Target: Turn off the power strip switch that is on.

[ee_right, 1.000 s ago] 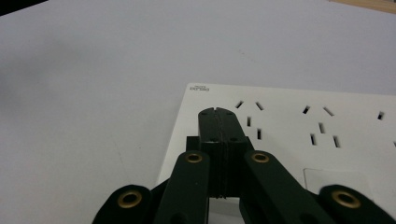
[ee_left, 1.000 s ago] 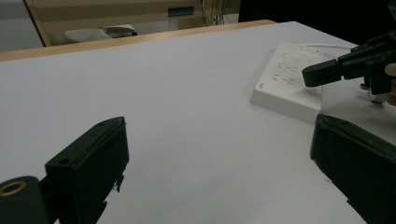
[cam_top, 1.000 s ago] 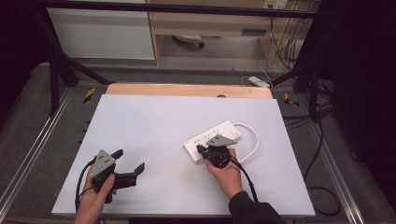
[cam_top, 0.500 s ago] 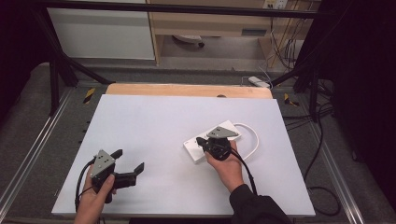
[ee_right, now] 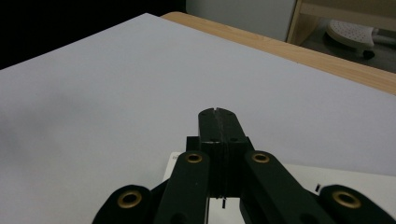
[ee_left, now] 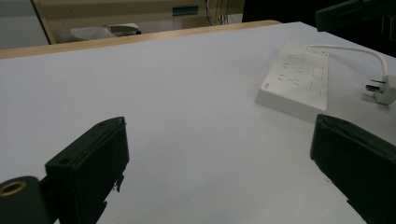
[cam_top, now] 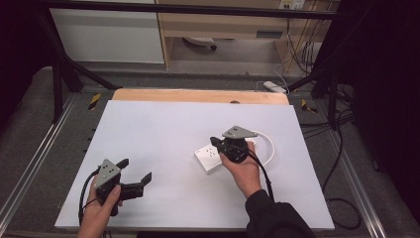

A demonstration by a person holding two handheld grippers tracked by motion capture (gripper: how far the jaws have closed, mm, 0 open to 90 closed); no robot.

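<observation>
A white power strip [cam_top: 209,158] lies right of the table's middle, and its white cable [cam_top: 268,145] loops off to the right. My right gripper [cam_top: 215,142] hovers over the strip's far end, held by a hand. Its jaws are shut with nothing between them, and the tip [ee_right: 218,113] points across the table, with the strip [ee_right: 355,181] just beneath. My left gripper [cam_top: 135,169] rests near the front left with its jaws wide open and empty [ee_left: 219,163]. It faces the power strip [ee_left: 295,78] and its plug [ee_left: 380,88].
The white table top [cam_top: 163,129] has a wooden strip [cam_top: 198,95] along its far edge. Beyond it stand a cabinet and shelves on the floor. Dark cables [cam_top: 341,148] hang off the right side, beside a metal frame rail [cam_top: 359,188].
My right gripper has moved from the near side of the power strip to above it and turned to point left and away. The left gripper has stayed put.
</observation>
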